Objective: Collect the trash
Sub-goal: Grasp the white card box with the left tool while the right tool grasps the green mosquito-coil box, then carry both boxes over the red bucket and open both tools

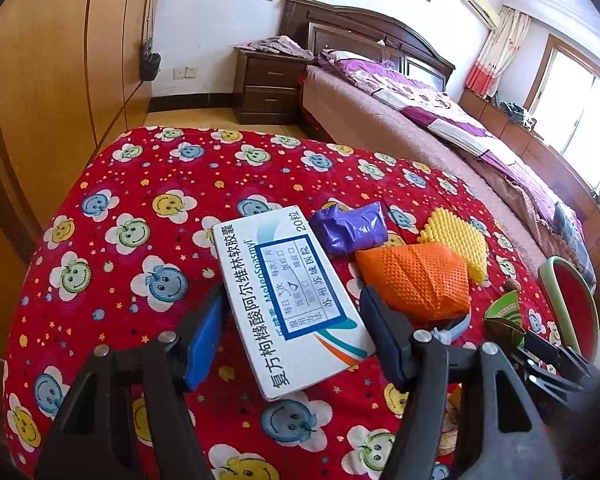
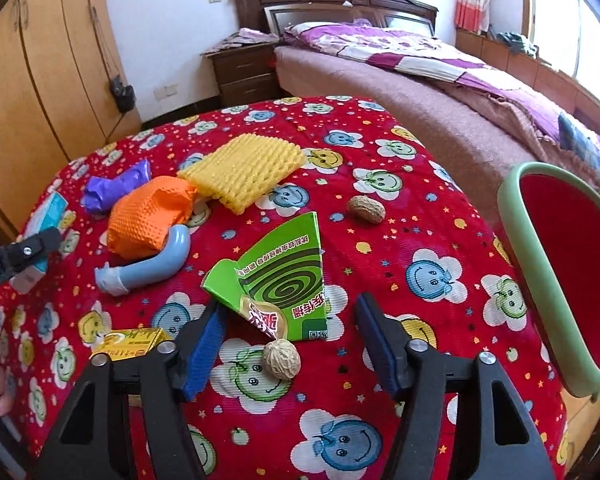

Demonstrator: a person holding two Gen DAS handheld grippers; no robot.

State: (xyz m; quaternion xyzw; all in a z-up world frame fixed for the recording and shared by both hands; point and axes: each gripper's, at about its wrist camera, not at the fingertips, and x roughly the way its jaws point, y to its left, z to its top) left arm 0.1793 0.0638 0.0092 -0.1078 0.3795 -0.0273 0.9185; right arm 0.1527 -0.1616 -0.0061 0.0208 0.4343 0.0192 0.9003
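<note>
On the bench (image 2: 420, 184) with the red smiley-face cloth: lots of little trash.

Left gripper (image 1: 293, 296): wide open, one pad on each side of a white medicine box (image 1: 288, 300). Lies flat on the cloth, that box, with blue writing on top. No squeeze to see. Nothing lifted.

Just past the box: a crumpled purple wrapper (image 1: 350, 230). Next to it an orange foam net (image 1: 416, 280), touching a yellow foam net (image 1: 456, 236) behind. Under the orange net's near edge, a bent blue-grey tube (image 2: 156, 264).

Right gripper (image 2: 290, 312): about half open, holding nothing. Between the pads on the cloth, a peanut in its shell (image 2: 282, 358). Right behind it, touching, a torn green mosquito-coil box (image 2: 288, 284), partly in the way. Near the left pad, a small yellow box (image 2: 130, 342). Farther back, alone on the cloth, a second peanut (image 2: 367, 209).

At the right edge of the bench: a bin (image 2: 516, 216) with a green rim and red inside, mouth facing the trash. Behind everything, a bed (image 2: 440, 92) with a purple quilt.
</note>
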